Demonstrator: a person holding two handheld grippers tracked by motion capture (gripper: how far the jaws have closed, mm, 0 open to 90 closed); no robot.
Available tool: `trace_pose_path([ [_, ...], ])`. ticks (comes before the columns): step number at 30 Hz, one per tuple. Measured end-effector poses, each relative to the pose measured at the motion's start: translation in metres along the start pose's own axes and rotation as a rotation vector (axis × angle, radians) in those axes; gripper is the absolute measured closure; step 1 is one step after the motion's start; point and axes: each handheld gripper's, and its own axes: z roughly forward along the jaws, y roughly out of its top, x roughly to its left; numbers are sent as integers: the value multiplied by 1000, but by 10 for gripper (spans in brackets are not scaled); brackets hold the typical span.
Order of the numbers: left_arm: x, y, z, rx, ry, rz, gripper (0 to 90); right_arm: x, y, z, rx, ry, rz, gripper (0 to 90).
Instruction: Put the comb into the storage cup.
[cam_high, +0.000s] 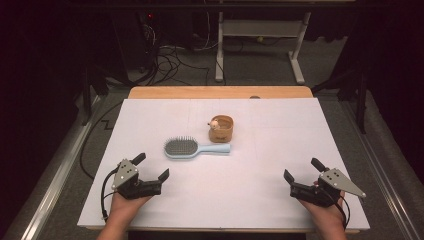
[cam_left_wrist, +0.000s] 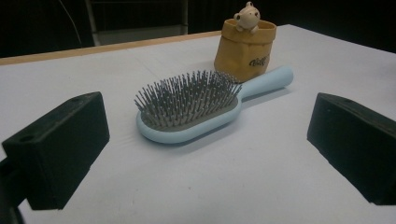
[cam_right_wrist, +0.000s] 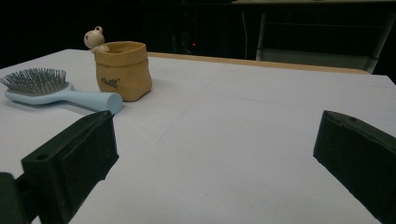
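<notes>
**A:** What is on the table, and where?

**B:** In the high view, a white table (cam_high: 225, 200) fills the middle of the frame. A light blue hairbrush (cam_high: 195, 148) lies just left of the centre, bristles up, with its head to the left and its handle pointing right. Just above the handle's end, near the frame's centre, stands a small tan pot (cam_high: 222, 129) shaped like a rolled-down paper bag. A little pale bear figure (cam_high: 214, 124) peeks over its left rim.

**A:** Do the brush and pot touch?

**B:** They are very close. In the left gripper view the handle passes right in front of the pot's base; whether they touch, I cannot tell.

**A:** Where are the tongs?

**B:** The left gripper (cam_high: 152, 167) sits in the lower left of the high view, held in a hand that enters from the bottom edge. The right gripper (cam_high: 301, 168) mirrors it in the lower right. Both are well apart from the brush and pot.

**A:** Are they holding anything?

**B:** No. Each has its two black jaws spread wide with only bare tabletop between them. In the left gripper view the brush lies in the middle of the frame, beyond the jaws. In the right gripper view the brush and pot sit at upper left, farther off.
</notes>
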Motion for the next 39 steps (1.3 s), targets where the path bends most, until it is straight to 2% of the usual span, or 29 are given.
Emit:
trace_pose_path([
  [14,0,1,-1,7,-2,-7,0,0,-1,0,6,-2,5,3],
  [19,0,2,-2,-6,-2,2,0,-1,0,-1,3,-2,3,3],
  [25,0,2,-2,10,-26,-3,0,-2,0,-2,1,-5,1,3],
  [28,-1,2,-2,9,-35,1,15,-2,0,-2,0,-6,4,3],
  [35,0,2,-2,10,-25,2,17,-2,0,-1,3,-3,0,3],
  [39,0,3,-2,17,-26,8,63,-2,0,-1,4,-4,0,3],
])
